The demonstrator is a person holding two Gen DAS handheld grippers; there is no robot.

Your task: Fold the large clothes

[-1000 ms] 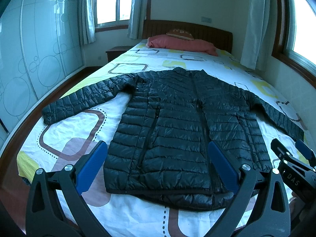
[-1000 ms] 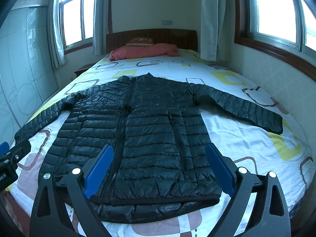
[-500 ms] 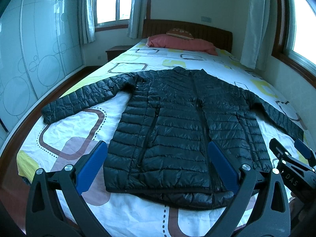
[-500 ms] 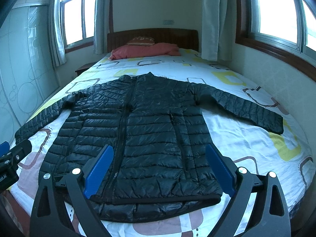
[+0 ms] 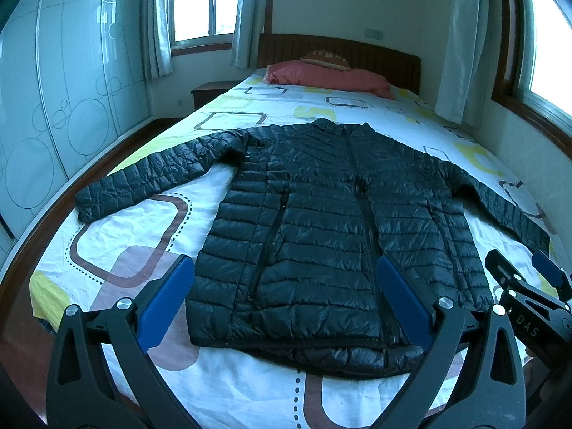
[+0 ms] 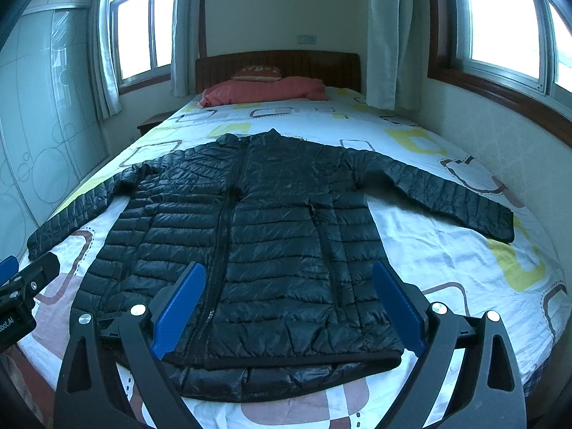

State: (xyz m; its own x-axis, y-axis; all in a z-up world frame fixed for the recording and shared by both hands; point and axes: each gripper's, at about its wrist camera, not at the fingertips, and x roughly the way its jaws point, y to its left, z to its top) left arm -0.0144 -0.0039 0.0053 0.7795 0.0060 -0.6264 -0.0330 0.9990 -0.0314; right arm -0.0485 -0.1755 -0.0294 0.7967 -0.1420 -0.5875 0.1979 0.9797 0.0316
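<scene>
Your black quilted jacket lies flat, front up and zipped, on the patterned bedsheet. Its collar points to 12 o'clock and its hem sits nearest you at 6 o'clock. Both sleeves are spread out toward 9 and 3 o'clock, which looks like a layout meant to give you clean fold lines; no fold has been made yet.

You hold the left gripper above the hem with its blue pads spread wide and nothing between them. The right gripper hangs the same way over the hem, fingers wide apart and empty. From here, I judge each one is placed to reach the sleeve on its own side.

On the right gripper's body, seen at 4 o'clock in the left view, you can read "DAS". At 8 o'clock in the right view, the left gripper's body shows cut-off letters that look like "bot.AI".

A pink pillow lies at 12 o'clock by the headboard.
</scene>
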